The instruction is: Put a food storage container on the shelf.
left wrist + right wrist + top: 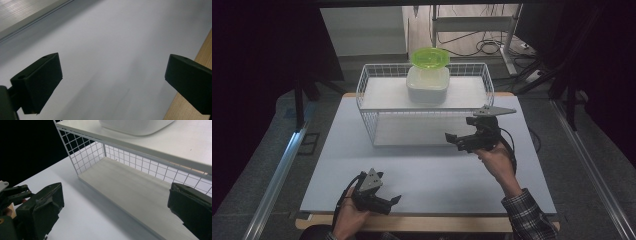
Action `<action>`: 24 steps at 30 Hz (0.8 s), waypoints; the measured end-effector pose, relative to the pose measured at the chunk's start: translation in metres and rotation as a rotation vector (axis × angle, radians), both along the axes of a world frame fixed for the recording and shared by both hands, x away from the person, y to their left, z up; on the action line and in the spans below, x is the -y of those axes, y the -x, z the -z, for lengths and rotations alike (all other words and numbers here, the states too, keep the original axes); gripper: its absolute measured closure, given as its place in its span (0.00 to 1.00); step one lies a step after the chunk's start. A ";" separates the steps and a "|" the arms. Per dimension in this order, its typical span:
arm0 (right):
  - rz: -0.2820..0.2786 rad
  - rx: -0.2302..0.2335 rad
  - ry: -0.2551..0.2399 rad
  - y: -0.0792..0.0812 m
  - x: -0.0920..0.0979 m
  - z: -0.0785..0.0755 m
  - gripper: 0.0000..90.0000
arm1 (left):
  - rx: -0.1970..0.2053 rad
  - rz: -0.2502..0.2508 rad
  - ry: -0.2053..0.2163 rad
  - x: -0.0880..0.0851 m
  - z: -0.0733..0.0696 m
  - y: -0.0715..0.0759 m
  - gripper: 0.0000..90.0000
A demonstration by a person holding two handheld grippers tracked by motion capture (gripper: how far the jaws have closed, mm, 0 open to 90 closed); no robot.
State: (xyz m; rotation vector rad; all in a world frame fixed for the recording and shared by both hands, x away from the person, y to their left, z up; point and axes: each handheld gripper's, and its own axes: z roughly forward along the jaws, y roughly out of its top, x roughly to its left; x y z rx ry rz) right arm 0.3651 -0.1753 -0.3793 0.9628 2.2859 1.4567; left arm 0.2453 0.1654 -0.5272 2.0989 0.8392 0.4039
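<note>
While the left hand-held gripper (382,200) idles wide open and empty near the worktop (427,175) edge, the right hand-held gripper (460,136), also spread and empty, faces the wire rack (372,125), likely lining up for the white container (428,85) on its top shelf.

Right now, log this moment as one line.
left gripper: open, low over table | right gripper: open, facing wire rack | white box: on rack top, green lid

Wire rack (424,107) at the tabletop's (427,175) far edge. Container (428,84) on its upper shelf, bowl (430,57) on top.
</note>
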 end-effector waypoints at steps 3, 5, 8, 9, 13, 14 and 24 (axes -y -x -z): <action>0.002 0.007 0.006 0.003 0.001 0.005 0.01 | 0.001 -0.001 0.000 0.000 0.000 0.000 0.01; 0.004 0.008 0.009 0.005 0.001 0.009 0.01 | 0.001 -0.001 -0.001 0.000 0.000 0.000 0.01; 0.011 0.019 0.024 0.007 0.002 0.015 0.01 | 0.001 0.000 -0.002 0.000 0.000 0.000 0.01; 0.011 0.021 0.029 0.007 0.002 0.017 0.01 | 0.001 0.000 -0.002 0.000 0.000 0.000 0.01; 0.011 0.028 0.049 0.009 0.003 0.022 0.01 | 0.000 0.002 -0.002 0.000 0.000 0.000 0.01; 0.013 0.030 0.049 0.010 0.003 0.023 0.01 | 0.001 0.002 -0.002 0.000 0.000 0.000 0.01; 0.030 0.051 0.082 0.020 0.006 0.033 0.00 | 0.001 0.005 -0.005 0.000 0.000 0.001 0.01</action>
